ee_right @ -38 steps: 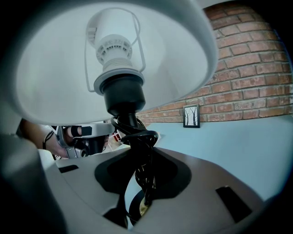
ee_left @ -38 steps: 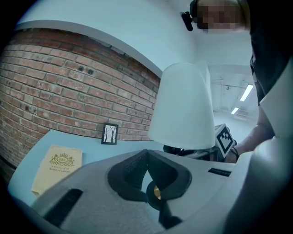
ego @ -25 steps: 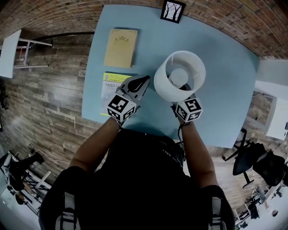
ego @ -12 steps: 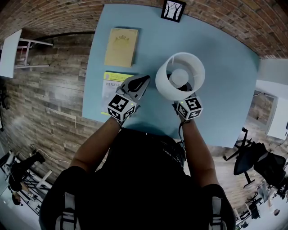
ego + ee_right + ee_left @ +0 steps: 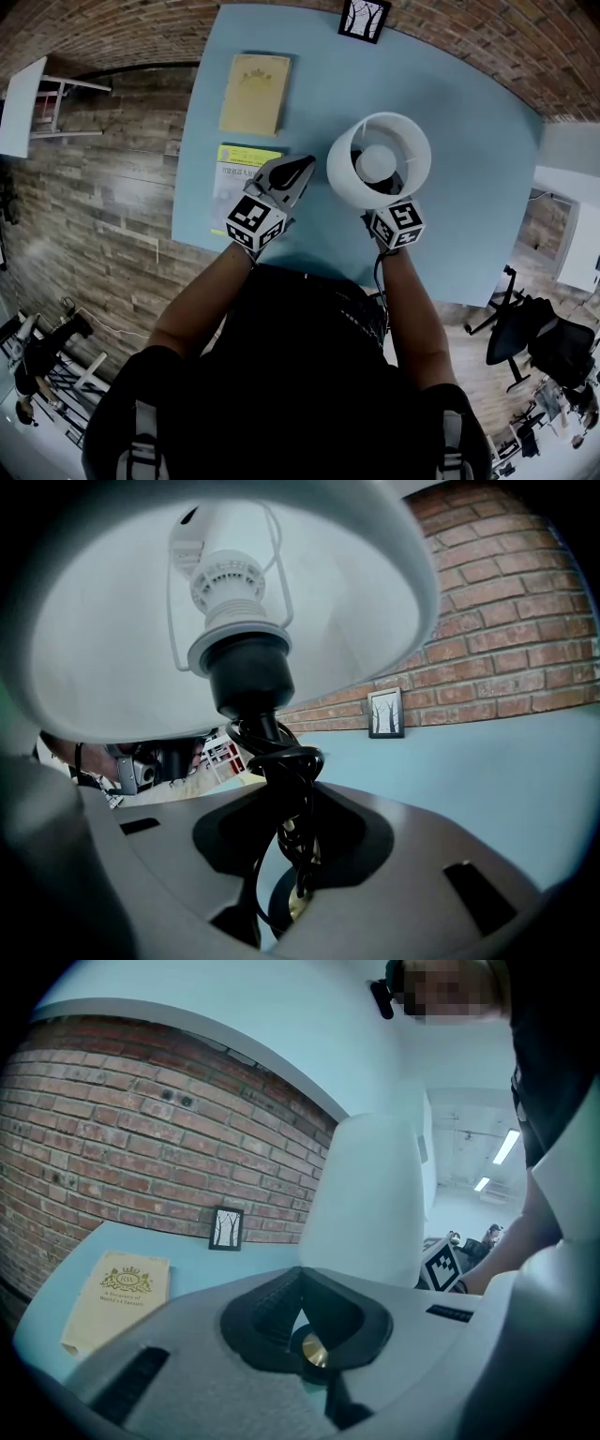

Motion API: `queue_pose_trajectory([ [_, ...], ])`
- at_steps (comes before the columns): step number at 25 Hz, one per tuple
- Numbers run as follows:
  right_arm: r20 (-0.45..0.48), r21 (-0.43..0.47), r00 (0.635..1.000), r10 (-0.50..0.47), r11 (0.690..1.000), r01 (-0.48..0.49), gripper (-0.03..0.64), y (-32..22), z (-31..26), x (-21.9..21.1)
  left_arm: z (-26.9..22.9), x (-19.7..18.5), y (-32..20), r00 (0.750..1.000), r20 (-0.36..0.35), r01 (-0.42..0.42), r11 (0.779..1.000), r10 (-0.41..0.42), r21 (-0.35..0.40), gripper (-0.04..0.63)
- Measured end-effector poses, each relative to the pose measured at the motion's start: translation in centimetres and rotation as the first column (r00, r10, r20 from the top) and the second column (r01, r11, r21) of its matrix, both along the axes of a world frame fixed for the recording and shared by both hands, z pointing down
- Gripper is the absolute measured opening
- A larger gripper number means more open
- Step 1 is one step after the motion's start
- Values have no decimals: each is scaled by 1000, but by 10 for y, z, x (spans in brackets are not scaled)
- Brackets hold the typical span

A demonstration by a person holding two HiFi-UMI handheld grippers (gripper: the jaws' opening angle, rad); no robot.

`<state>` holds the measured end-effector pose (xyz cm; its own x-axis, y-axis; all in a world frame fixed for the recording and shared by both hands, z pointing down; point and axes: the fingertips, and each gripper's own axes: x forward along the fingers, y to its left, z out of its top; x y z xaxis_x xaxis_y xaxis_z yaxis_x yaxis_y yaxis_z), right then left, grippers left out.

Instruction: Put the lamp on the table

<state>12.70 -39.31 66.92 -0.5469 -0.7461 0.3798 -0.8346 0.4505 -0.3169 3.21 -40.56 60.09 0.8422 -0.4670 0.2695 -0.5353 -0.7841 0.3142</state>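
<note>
The lamp (image 5: 379,161) stands upright on the blue table (image 5: 469,169), its white shade (image 5: 141,602) above a black socket and a thin stem (image 5: 272,752) wound with black cord. My right gripper (image 5: 382,208) reaches under the shade from the near side. Its jaws have just been opening, and the stem sits between them with a gap showing on its left, so the gripper (image 5: 295,855) is open. My left gripper (image 5: 298,169) is shut and empty just left of the shade (image 5: 366,1204), its tips (image 5: 302,1288) together.
A tan book (image 5: 253,94) and a yellow booklet (image 5: 239,173) lie on the table's left side. A small framed picture (image 5: 364,19) leans on the brick wall at the far edge. A black office chair (image 5: 525,347) stands right of the table.
The right gripper's jaws have parted a little around the lamp stem. The lamp and both grippers stay about where they were.
</note>
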Motion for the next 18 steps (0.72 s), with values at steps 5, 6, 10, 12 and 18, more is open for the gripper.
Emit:
queue_pose_trajectory([
  [5,5,5,1000,2,1000,-2,109,4,0,0,1,-2,4,1000,-1,3,1000,-3,-4,9],
  [6,5,6,1000,2,1000,-2,109,6,-1,0,1,-2,5,1000,0,3,1000,-3,-3,9],
  [10,4,6,1000,2,1000,-2,114,9,-1,1,-2,-2,7,1000,-1,1,1000,-1,1,9],
  [12,2,3,1000,2,1000,-2,117,12,0,3,-3,0,9,1000,-5,2,1000,-2,4,9],
  [18,-17,-3,1000,20,1000,-20,120,22,9,8,-4,2,15,1000,-3,-7,1000,7,9,9],
])
